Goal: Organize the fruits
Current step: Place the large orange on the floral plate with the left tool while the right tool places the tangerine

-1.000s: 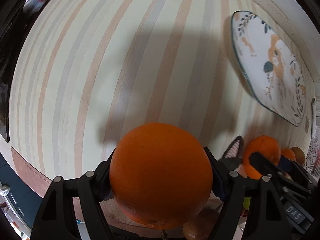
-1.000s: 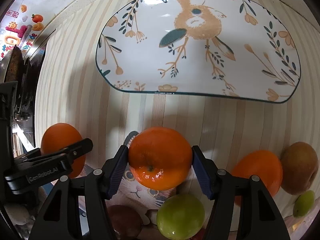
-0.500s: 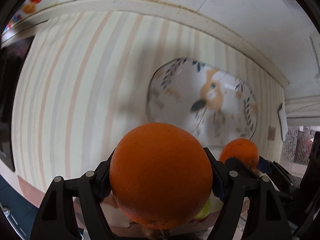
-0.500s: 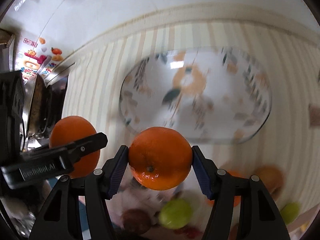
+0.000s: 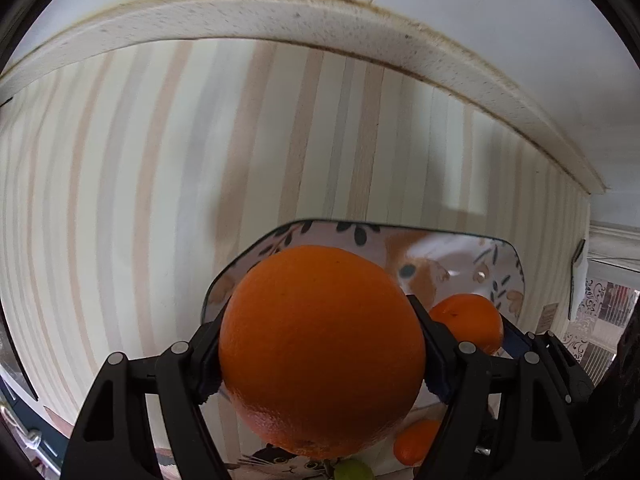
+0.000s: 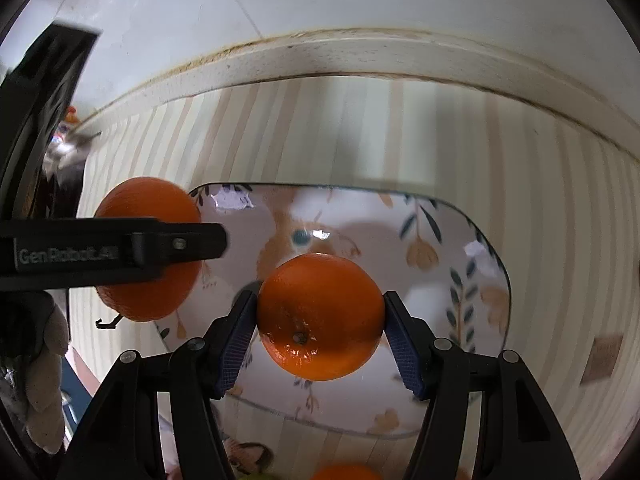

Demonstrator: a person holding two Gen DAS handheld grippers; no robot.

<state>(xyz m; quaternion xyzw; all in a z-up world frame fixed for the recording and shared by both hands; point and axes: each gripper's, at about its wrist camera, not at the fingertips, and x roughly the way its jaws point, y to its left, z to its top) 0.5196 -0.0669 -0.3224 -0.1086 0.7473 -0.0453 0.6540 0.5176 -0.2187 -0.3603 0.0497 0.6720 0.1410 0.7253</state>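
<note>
Oranges: we now hold one orange (image 5: 322, 350) in the left gripper (image 5: 320, 356), another orange (image 6: 320, 316) pinched in the right gripper (image 6: 320, 324), both lifted over the plate (image 6: 460, 264), ready to set down.

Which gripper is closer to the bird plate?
Right. The right gripper holds its orange over the middle of the plate. The left gripper, with the other orange, is only at the plate's left edge.
</note>
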